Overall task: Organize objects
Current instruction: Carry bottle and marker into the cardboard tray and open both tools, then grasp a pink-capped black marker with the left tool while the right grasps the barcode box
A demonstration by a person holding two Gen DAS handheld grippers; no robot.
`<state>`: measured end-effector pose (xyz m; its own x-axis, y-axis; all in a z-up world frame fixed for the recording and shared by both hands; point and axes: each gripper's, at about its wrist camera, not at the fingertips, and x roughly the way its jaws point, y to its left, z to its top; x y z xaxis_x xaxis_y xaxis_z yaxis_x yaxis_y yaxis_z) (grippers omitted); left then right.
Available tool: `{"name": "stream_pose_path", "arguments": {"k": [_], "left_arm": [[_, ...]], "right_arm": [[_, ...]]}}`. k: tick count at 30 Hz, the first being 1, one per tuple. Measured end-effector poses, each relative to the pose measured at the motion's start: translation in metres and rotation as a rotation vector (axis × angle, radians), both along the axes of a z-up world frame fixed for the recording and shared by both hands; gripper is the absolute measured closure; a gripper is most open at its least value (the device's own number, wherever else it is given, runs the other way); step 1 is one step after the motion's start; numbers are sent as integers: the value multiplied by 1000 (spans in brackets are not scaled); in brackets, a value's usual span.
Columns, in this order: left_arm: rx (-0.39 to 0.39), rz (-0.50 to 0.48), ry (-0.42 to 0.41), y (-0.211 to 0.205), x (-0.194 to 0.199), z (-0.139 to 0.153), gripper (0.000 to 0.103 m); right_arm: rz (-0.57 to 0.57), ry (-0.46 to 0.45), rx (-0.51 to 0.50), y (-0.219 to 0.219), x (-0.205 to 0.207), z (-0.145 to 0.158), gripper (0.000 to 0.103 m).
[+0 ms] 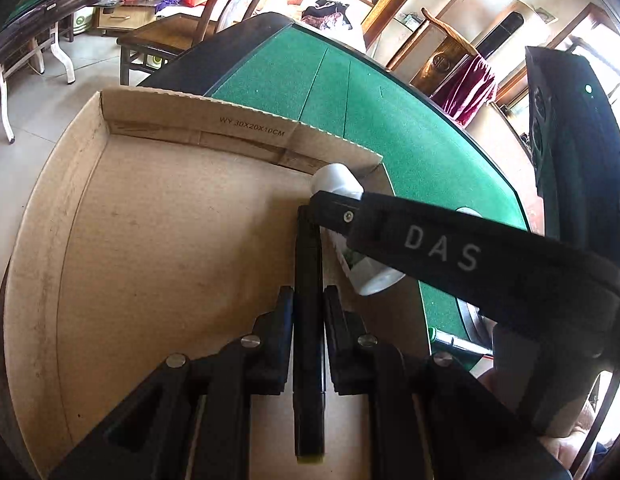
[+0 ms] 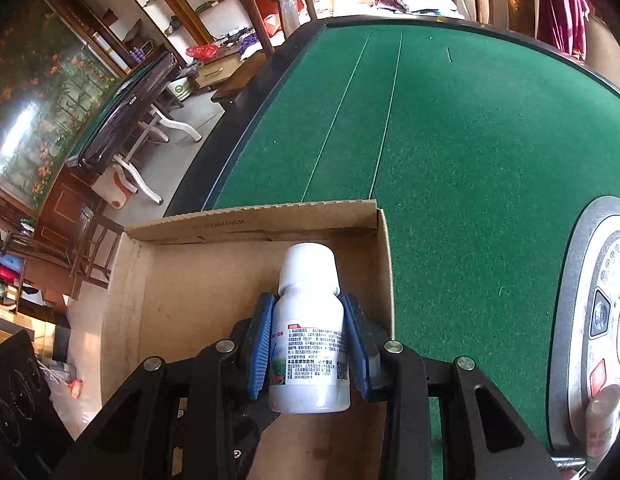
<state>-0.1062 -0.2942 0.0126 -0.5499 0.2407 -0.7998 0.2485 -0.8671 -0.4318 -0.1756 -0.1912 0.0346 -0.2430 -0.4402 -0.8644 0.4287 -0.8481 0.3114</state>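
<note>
An open cardboard box (image 1: 246, 120) lies on the green felt table, at the table's near left. My left gripper (image 1: 308, 296) hangs over the box's floor, shut on a long black stick-like object (image 1: 308, 360) with a yellow-green end near the camera. In the right wrist view my right gripper (image 2: 308, 304) is shut on a white labelled bottle (image 2: 310, 344), its blue pads (image 2: 260, 344) pressed against the bottle's sides. The bottle hangs over the right part of the box (image 2: 246, 220), cap pointing away. In the left wrist view that bottle (image 1: 337, 180) sits just right of the black object, under the right gripper's finger (image 1: 441, 246).
Green felt (image 2: 469, 160) stretches beyond and right of the box. A silver control panel (image 2: 581, 280) is set into the table at the right, with a small bottle (image 2: 601, 416) standing on it. Past the table's left edge are chairs (image 1: 158, 40) and another table (image 2: 122, 120).
</note>
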Motion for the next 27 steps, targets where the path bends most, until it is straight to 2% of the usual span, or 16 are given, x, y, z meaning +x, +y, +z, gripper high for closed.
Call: {"name": "stream_pose_path", "arguments": {"k": [3,5,7,8,16,20,24,27], "left_arm": [[-1,7,6,0,1,0,86],[10,12,14,0,1,1,78],[20,20,30,-2,5,3,55],[10,26,37,-2,7,6,51],[-8,12,105,4,39,31,49],[-14,-16,168,19,69,45,46],[-55,-65,236,46,96,58,41],[-92,-111,269,75,114,62,38]], "right_arm": [[16,17,12,-3,-2,-1,66],[17,18,15,-2,-3,0,65],[24,25,18,-2,-2,2,62],[27,33,23,-2,-2,4,59],[46,89,-85,33,28,36,58],[59,106,-173,73,61,50,52],[56,168,-215,121,99,61,45],[33,175,-258,160,123,60,42]]}}
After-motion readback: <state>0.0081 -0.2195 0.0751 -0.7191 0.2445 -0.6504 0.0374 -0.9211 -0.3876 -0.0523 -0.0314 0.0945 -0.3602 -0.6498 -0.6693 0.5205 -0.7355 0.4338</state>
